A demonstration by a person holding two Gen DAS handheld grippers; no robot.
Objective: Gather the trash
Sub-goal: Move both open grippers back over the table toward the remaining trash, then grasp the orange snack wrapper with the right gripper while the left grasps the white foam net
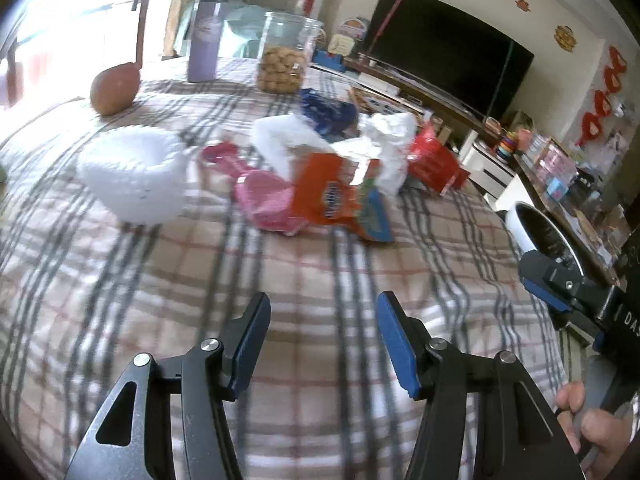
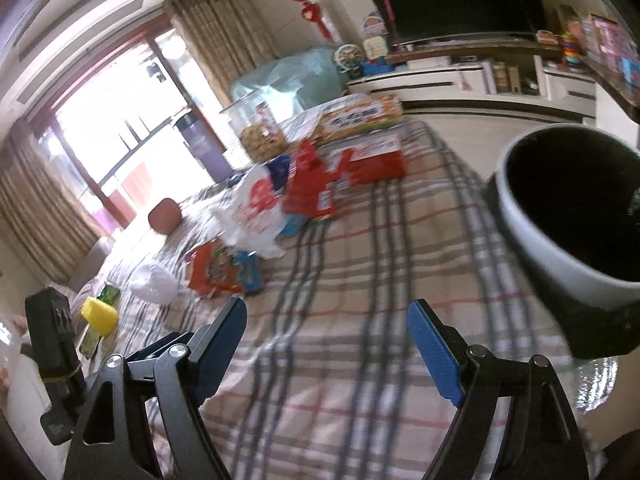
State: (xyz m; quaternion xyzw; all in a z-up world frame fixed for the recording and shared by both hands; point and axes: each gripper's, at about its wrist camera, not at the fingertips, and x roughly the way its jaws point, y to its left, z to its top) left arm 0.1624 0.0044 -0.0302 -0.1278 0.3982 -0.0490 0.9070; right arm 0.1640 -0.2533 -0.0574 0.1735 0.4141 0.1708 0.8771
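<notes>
Checked cloth in grey, red and cream covers the table (image 1: 304, 280) across the lower half of both views. In the left wrist view the left gripper (image 1: 322, 336) stands at the bottom centre over bare cloth, its jaws partly apart with nothing between them. Above it, in the middle of the frame, lies the trash: an orange snack wrapper (image 1: 332, 196) touching a pink wrapper (image 1: 262, 200), a crumpled white plastic bag (image 1: 380, 148) behind them, a blue wrapper (image 1: 328, 110) further up and a red packet (image 1: 434, 160) to the right. A white bowl (image 1: 132, 172) sits at centre left, well apart from the pile. A brown pear (image 1: 114, 88), a purple bottle (image 1: 206, 38) and a clear cookie jar (image 1: 284, 56) stand along the upper part.

In the right wrist view the right gripper (image 2: 326, 328) at the bottom centre has its jaws wide apart and empty, above bare cloth. The trash runs from centre left towards the upper middle. A grey bin (image 2: 532, 240) with a dark inside fills the right edge, beside the table. A yellow sponge (image 2: 99, 314) lies at lower left.
</notes>
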